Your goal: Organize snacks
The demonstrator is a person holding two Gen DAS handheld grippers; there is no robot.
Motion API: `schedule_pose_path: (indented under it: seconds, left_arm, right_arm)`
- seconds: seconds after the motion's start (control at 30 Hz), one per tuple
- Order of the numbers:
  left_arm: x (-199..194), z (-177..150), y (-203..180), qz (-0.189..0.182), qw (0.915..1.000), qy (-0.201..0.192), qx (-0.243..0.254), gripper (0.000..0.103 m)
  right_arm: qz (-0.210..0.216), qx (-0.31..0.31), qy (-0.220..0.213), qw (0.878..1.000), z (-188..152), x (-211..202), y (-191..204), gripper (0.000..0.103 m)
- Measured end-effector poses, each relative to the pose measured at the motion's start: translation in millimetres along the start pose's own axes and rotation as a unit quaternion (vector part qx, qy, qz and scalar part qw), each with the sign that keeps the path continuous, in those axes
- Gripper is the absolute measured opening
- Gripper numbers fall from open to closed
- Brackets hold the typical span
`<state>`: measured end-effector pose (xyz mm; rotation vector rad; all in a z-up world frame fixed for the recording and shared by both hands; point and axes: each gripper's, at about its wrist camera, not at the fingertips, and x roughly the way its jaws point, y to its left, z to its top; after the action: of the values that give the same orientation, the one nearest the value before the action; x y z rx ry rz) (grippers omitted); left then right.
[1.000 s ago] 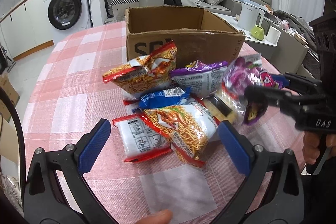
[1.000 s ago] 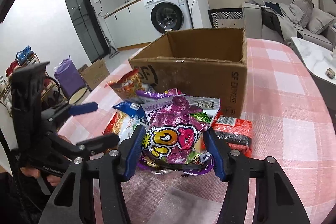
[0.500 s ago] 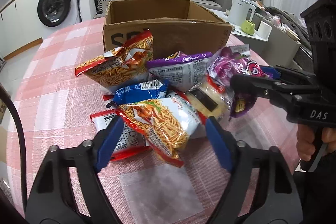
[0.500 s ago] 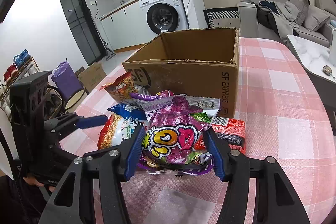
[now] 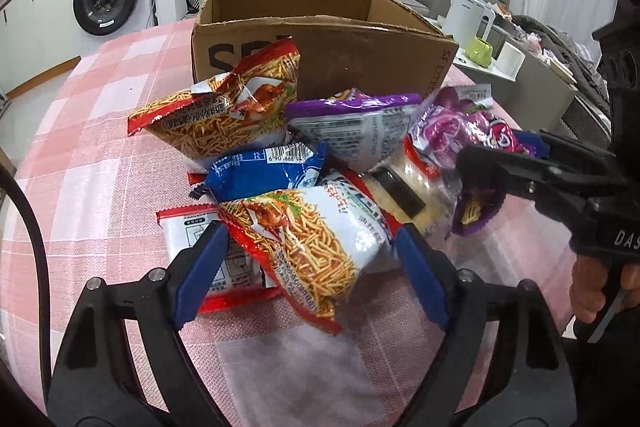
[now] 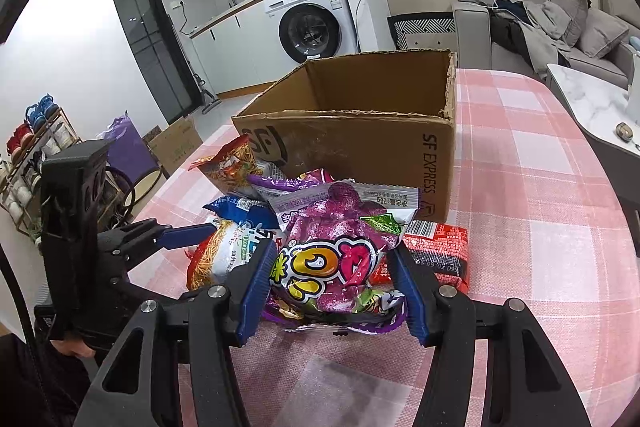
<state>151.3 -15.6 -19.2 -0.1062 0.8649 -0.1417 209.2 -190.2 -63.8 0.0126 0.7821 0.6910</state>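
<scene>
Crinkly foil snack packets [image 5: 304, 163] lay heaped at frame centre before an open brown cardboard box [image 5: 320, 39]. The right gripper [image 6: 332, 291] clamped a purple candy bag [image 6: 336, 259], its lower edge hidden. The left gripper [image 5: 312, 259], jaws just reopening, straddled an orange noodle-snack packet [image 5: 304, 239]; contact unclear.
</scene>
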Motion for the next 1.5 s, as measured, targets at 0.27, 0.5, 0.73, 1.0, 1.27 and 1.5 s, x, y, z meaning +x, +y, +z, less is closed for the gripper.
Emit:
schedule_pose_path:
  seconds: [0.27, 0.5, 0.73, 1.0, 1.27, 1.5]
  left_arm:
    - [0.4, -3.5, -1.7, 0.009, 0.9998, -0.018, 0.006, 0.064]
    - [-8.4, -12.0, -9.5, 0.006, 0.9993, -0.025, 0.027, 0.057]
    - [-25.7, -13.8, -10.4, 0.004, 0.9987, -0.041, 0.032, 0.057]
    - [-52.7, -11.6, -12.2, -0.002, 0.9973, -0.066, 0.033, 0.056]
    - [-84.1, -3.4, -4.7, -0.005, 0.9943, -0.105, 0.018, 0.056]
    - [-101.4, 3.3, 0.9, 0.011, 0.9914, -0.13, 0.007, 0.056]
  right_arm:
    - [0.002, 0.0, -0.002, 1.0, -0.4, -1.3, 1.1, 0.058]
    - [0.001, 0.004, -0.006, 1.0, 0.3, -5.5, -1.4, 0.058]
    - [0.0, 0.01, -0.022, 1.0, 4.7, -15.5, -5.6, 0.058]
    - [-0.001, 0.016, -0.041, 0.999, 8.5, -27.7, -7.6, 0.058]
    - [-0.004, 0.028, -0.071, 0.997, 12.1, -42.8, -10.5, 0.058]
    - [-0.01, 0.037, -0.085, 0.996, 15.6, -52.2, -13.5, 0.058]
